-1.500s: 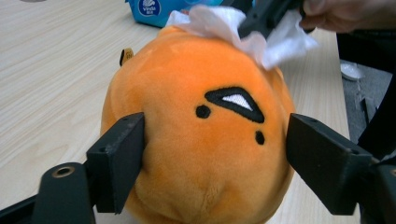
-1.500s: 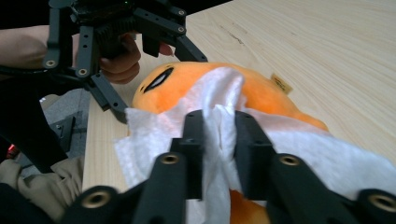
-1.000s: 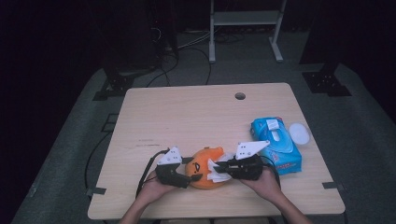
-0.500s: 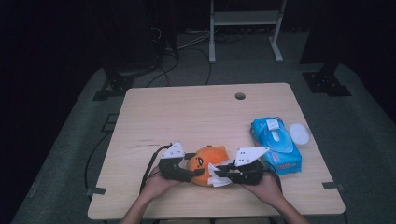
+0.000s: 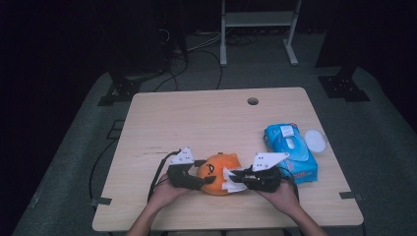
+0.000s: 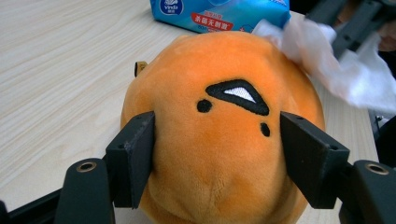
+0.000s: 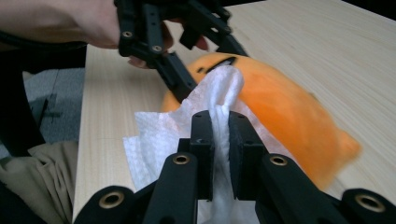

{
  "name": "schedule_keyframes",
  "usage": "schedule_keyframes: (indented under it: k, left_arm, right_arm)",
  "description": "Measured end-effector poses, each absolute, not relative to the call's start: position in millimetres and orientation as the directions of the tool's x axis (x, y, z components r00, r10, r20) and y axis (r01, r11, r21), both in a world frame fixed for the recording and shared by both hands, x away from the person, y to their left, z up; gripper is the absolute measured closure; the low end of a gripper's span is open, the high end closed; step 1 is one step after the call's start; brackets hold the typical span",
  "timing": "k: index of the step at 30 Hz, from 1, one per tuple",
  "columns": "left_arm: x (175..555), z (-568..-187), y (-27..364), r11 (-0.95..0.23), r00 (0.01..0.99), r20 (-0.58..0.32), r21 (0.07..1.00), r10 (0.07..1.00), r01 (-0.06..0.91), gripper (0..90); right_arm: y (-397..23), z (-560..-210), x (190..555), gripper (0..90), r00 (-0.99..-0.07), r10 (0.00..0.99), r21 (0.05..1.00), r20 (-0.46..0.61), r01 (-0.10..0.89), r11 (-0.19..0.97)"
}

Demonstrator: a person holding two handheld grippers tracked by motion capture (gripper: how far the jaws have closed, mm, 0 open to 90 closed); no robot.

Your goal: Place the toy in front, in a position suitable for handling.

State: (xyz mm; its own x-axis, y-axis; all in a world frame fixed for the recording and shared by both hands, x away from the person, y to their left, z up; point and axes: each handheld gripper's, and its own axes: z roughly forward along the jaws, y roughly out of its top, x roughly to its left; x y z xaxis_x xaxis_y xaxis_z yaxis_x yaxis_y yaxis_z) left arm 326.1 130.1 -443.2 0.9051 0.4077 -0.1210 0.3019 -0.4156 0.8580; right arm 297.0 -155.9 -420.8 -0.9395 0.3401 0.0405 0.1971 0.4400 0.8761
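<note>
The orange plush toy (image 5: 216, 173) lies on the counter (image 5: 206, 123) near its front edge, between the 2 grippers. The left gripper (image 6: 217, 154) has its jaws set against both flanks of the toy, just below the stitched face; the fabric bulges slightly around the pads (image 6: 135, 154), so it is gripping the toy. The right gripper (image 7: 219, 135) is pinched tight on a white wipe (image 7: 196, 126), whose free end is laid against the toy's upper surface, close to the face. Judged from its look, the toy is light, soft and compressible: it will give under pressure rather than resist, and its short pile should offer fair friction, so slippage is unlikely but squashing and rolling are. A hold across the broad middle of the body, as now, appears the soundest; a grip on the small stub at the far end would let the body swing. The wipe is limp and thin, likely to tear or bunch if dragged hard, and is best held by a gathered fold, as it is. A blue wipe pack (image 5: 290, 152) and a white lid (image 5: 314, 141) lie at the right of the counter, apart from the work.
</note>
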Motion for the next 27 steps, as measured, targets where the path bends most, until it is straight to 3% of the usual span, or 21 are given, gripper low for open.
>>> schedule_keyframes:
  k: [8,11,15,23,27]
  left_arm:
    - [322,-443,127,-0.425,0.91,-0.102,0.859,0.402,0.284,29.2]
    - [323,-443,125,-0.419,0.91,-0.105,0.862,0.402,0.285,29.0]
    - [323,-443,124,-0.418,0.909,-0.101,0.863,0.405,0.282,28.9]
    - [321,-443,123,-0.422,0.909,-0.093,0.864,0.406,0.276,28.8]
    - [321,-444,122,-0.42,0.909,-0.09,0.865,0.407,0.274,28.7]
  right_arm:
    - [-169,-425,305,80.7,-0.919,0.391,0.868,0.055,0.237,0.436]
    - [-163,-419,301,80.6,-0.925,0.375,0.889,0.058,0.219,0.402]
    - [-146,-420,296,80.5,-0.941,0.337,0.877,0.015,0.175,0.448]
    - [-166,-423,306,80.6,-0.911,0.411,0.878,0.037,0.226,0.422]
    - [-157,-419,301,80.4,-0.922,0.385,0.892,0.031,0.2,0.406]
